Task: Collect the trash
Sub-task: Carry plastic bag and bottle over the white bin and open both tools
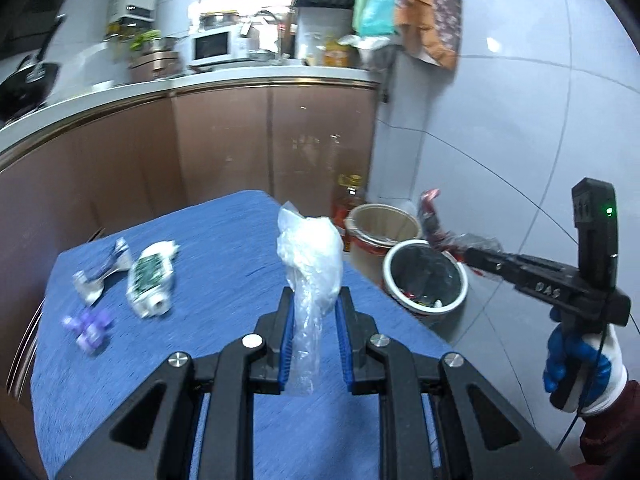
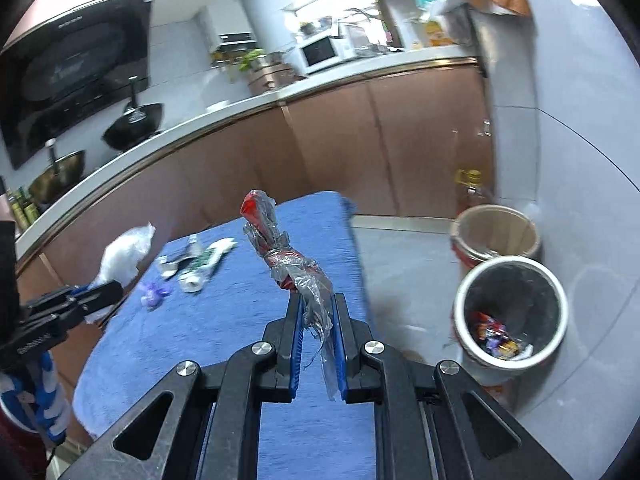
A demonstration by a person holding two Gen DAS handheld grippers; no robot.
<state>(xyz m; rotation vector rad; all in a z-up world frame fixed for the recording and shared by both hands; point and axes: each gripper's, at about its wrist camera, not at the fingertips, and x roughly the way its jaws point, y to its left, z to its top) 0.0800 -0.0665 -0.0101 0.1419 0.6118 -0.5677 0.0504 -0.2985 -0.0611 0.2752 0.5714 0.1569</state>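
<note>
The left claw (image 1: 314, 304) is clamped on a crumpled clear plastic bag (image 1: 310, 256), soft and filmy, which stands up above the blue pads over the worktop (image 1: 224, 240). The right claw (image 2: 316, 312) is pinched tight on a twisted red-and-clear plastic wrapper (image 2: 280, 252), whose crinkled tail hangs down between the ribbed blue pads. In the left wrist view that wrapper sits at about 3 o'clock from the bag, above the rim of a round, white-rimmed trash bin (image 1: 426, 276) with a dark liner; the right wrist view shows bright candy wrappers at the bin's bottom. A second, beige round bin (image 1: 382, 222) stands just beside it, at 11 o'clock from it, on the pale grey tiled floor (image 1: 500, 340). The worktop wears a woven blue cloth; at 9 o'clock from the bag lie a squeezed white-and-green tube (image 1: 150, 280), a flattened silvery-purple wrapper (image 1: 102, 274) and a small crumpled purple piece (image 1: 90, 328), all blurred, their print unreadable. Beyond run brown glossy cabinet doors (image 1: 240, 144) under a white kitchen counter carrying a white microwave (image 1: 212, 44) and a black wok (image 1: 28, 84). A hand in a blue-and-white glove (image 1: 580, 364) holds the right claw's handle, which bears raised lettering too blurred to read.
</note>
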